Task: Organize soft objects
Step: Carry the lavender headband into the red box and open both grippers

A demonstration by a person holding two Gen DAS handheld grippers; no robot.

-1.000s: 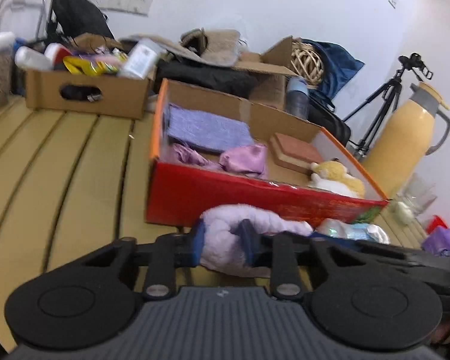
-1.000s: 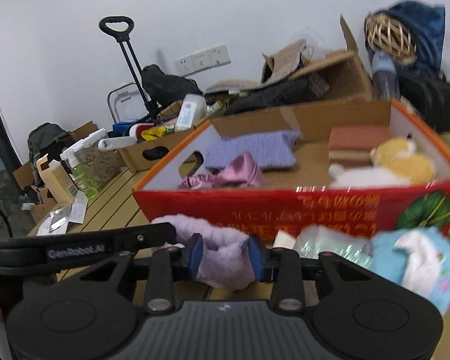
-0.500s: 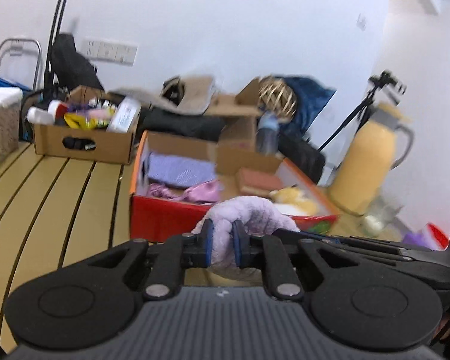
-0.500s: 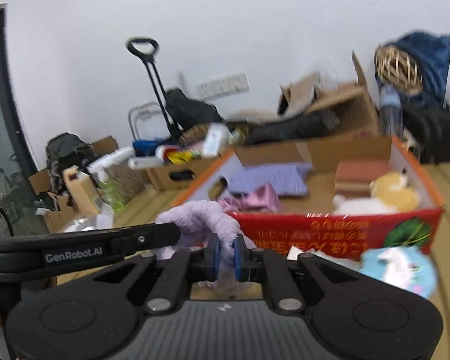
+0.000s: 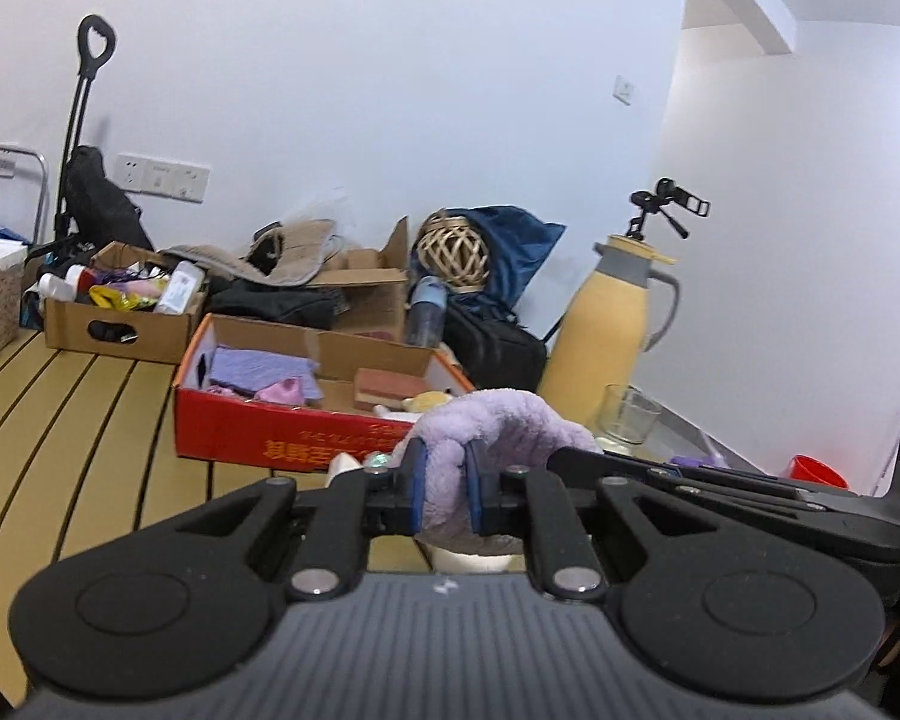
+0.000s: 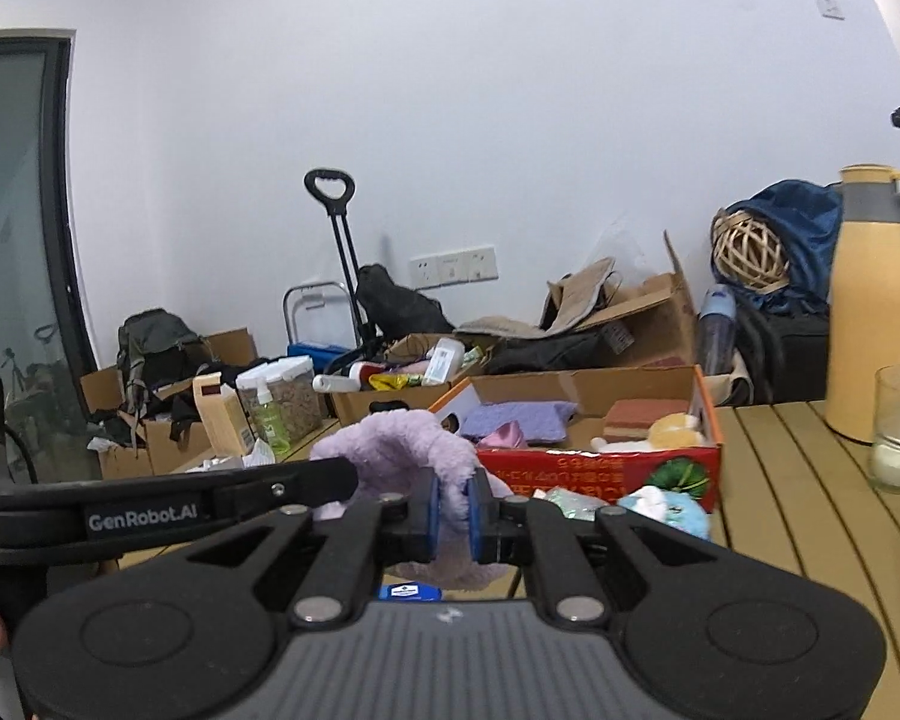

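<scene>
Purple and fluffy, the soft cloth (image 5: 498, 426) hung in the air above the wooden table (image 5: 60, 420), held from both sides. The left gripper (image 5: 444, 483) pinched one part of it between its blue pads (image 5: 417, 480). The right gripper (image 6: 450, 507) pinched another part tight. The cloth (image 6: 402, 444) was in front of the red box (image 6: 600, 468), not inside it. In the box lay a purple towel (image 5: 258, 363), a pink cloth (image 5: 282, 390) and a yellow plush toy (image 6: 675, 429). A blue fuzzy toy (image 6: 669, 507) sat on the table just beside the box.
</scene>
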